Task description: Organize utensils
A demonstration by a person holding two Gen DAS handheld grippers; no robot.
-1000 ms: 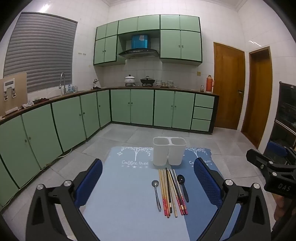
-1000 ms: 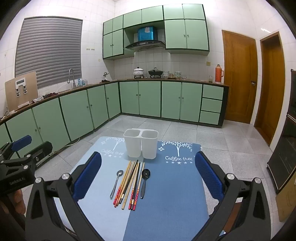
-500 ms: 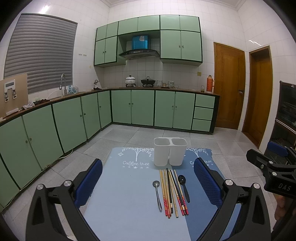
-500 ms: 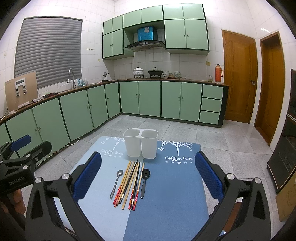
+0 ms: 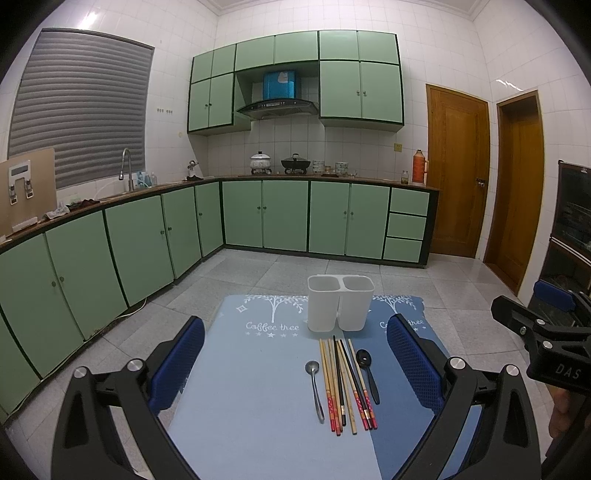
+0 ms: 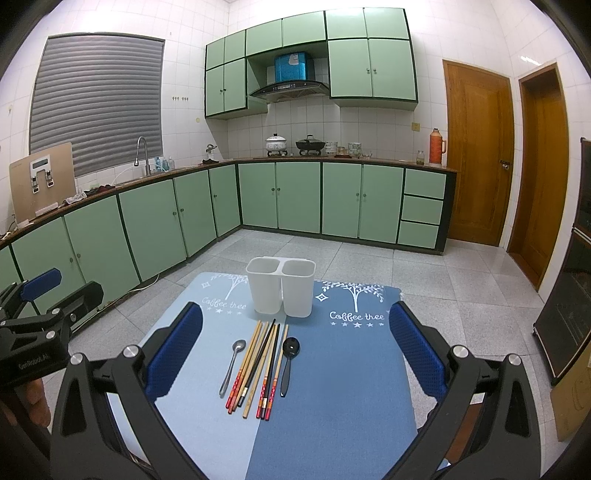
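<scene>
Bare mat [image 6: 343, 369] right of black spoon [image 6: 288, 360]

We see an evenly lit kitchen under cool overhead light. Glare streaks the wall tiles [image 5: 90, 16] at eleven o'clock and at two o'clock. Fisheye bending curves the cabinets [image 6: 92, 236]; black vignette rings every corner. Focus stays sharp, shadows faint.

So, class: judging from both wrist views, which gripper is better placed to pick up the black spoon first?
Right, probably. The black spoon lies on the bundle's right, nearer the right gripper; the left gripper would cross the chopsticks.
</scene>
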